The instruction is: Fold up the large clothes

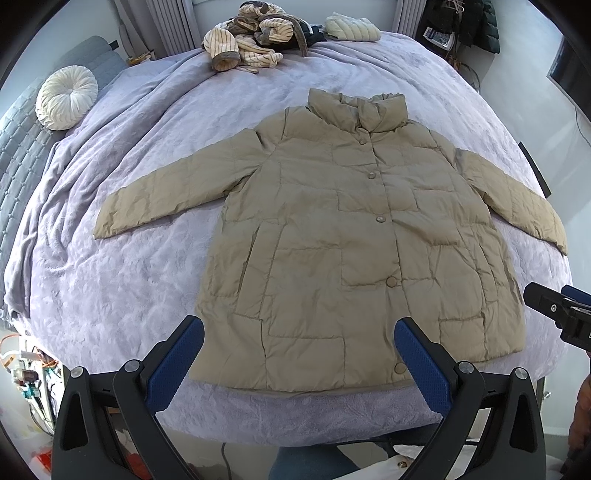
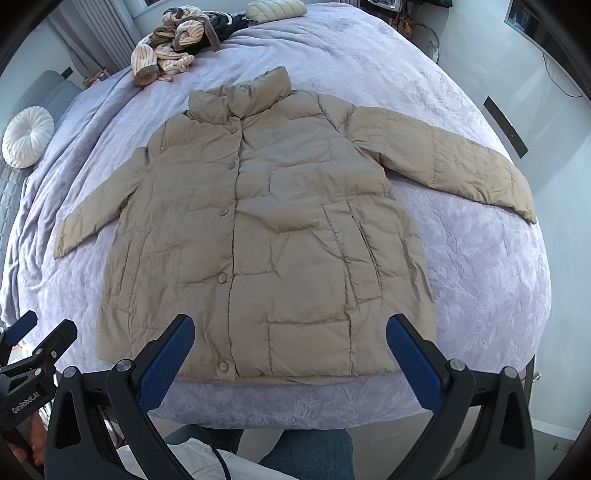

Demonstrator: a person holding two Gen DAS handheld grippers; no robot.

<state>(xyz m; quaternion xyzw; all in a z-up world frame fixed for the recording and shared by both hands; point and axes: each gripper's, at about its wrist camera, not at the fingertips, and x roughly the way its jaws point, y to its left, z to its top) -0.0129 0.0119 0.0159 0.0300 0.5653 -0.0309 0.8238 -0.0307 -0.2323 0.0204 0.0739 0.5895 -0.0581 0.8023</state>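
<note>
A tan quilted puffer coat (image 1: 332,236) lies flat and buttoned on the lilac bedspread, collar away from me, both sleeves spread out to the sides; it also shows in the right wrist view (image 2: 266,236). My left gripper (image 1: 299,332) is open and empty, held above the coat's hem, left of its middle. My right gripper (image 2: 290,328) is open and empty, held above the hem, right of its middle. The right gripper's body shows at the right edge of the left wrist view (image 1: 557,310); the left gripper shows at the left edge of the right wrist view (image 2: 33,343).
The bed (image 1: 110,280) with a lilac cover fills both views. A pile of striped cream clothes (image 1: 247,40) and a folded pale quilted garment (image 1: 351,27) lie at the far end. A round white cushion (image 1: 66,98) sits far left. The bed's near edge is just below the hem.
</note>
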